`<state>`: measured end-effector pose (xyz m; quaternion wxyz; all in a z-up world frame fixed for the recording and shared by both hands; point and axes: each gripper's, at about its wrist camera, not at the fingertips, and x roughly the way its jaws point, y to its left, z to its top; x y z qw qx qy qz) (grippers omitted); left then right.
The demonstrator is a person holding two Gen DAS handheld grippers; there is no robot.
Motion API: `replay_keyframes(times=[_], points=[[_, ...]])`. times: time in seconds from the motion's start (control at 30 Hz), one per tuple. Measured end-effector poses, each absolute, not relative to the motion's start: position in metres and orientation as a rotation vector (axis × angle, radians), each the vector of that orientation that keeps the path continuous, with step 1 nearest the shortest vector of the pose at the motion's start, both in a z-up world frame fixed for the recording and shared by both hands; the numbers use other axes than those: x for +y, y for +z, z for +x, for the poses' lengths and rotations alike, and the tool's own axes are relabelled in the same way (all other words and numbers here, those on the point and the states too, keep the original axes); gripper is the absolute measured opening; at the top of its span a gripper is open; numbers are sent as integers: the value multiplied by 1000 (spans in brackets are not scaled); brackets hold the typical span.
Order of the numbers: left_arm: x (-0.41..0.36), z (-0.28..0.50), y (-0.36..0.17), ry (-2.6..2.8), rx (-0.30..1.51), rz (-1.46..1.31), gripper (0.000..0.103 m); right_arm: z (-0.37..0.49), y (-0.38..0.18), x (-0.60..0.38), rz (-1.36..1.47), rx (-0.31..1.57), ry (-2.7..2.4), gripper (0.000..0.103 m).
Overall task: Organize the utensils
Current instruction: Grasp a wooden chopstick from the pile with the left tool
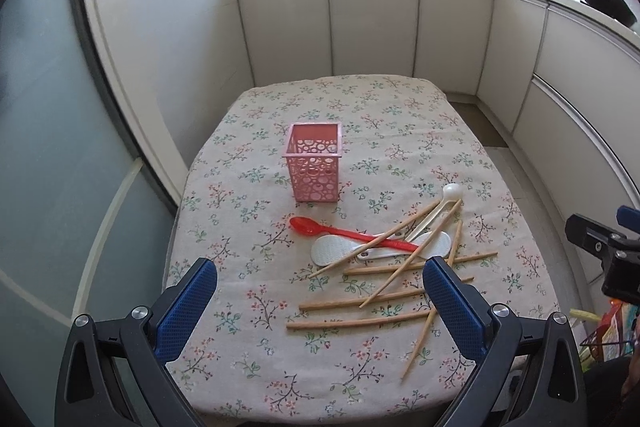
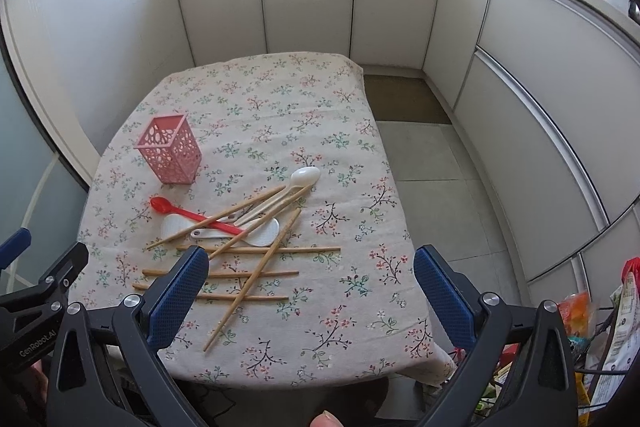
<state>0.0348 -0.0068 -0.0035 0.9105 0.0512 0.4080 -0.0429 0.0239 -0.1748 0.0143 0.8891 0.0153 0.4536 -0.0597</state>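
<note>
A pink perforated utensil holder [image 1: 315, 162] [image 2: 169, 155] stands upright and empty on the floral tablecloth. To its right lies a jumbled pile: a red spoon [image 1: 344, 231] [image 2: 188, 213], a white spoon [image 1: 452, 191] [image 2: 306, 177], two white rice paddles [image 1: 330, 250] [image 2: 264, 235] and several wooden chopsticks [image 1: 360, 323] [image 2: 248, 285] crossing each other. My left gripper [image 1: 320, 287] hovers open above the near side of the table, just short of the pile. My right gripper [image 2: 310, 281] is also open, above the chopsticks' right ends. Neither holds anything.
The table [image 1: 360, 95] [image 2: 280, 79] stands in a kitchen corner, with white cabinets [image 1: 372, 19] behind and to the right. A tiled floor strip [image 2: 432, 163] runs along its right side. A rack with packaged goods [image 2: 600, 339] is at the near right. A fingertip [image 2: 326, 419] shows at the bottom edge.
</note>
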Motion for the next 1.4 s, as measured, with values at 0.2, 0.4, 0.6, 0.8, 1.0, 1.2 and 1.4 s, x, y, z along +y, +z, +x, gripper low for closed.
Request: replay_keyframes(times=[0.2, 0.4, 0.6, 0.8, 1.0, 1.2, 1.4], points=[[-23, 89, -30, -234, 1000, 128, 103, 80, -7, -202, 113, 1104, -60, 103], [-49, 149, -70, -323, 1132, 114, 102, 127, -58, -240, 273, 1219, -61, 98], [-89, 199, -113, -446, 1227, 93, 72, 151, -107, -257, 447, 1349, -2, 79], [-130, 231, -146, -534, 1283, 115, 38, 168, -131, -265, 581, 1396, 38, 74], [-154, 241, -163, -543, 1282, 173, 25, 175, -141, -270, 628, 1416, 33, 73], [-166, 253, -185, -536, 1298, 184, 17, 179, -151, -270, 653, 1439, 31, 70], [-153, 255, -180, -501, 1266, 175, 7, 179, -160, -266, 674, 1467, 30, 59]])
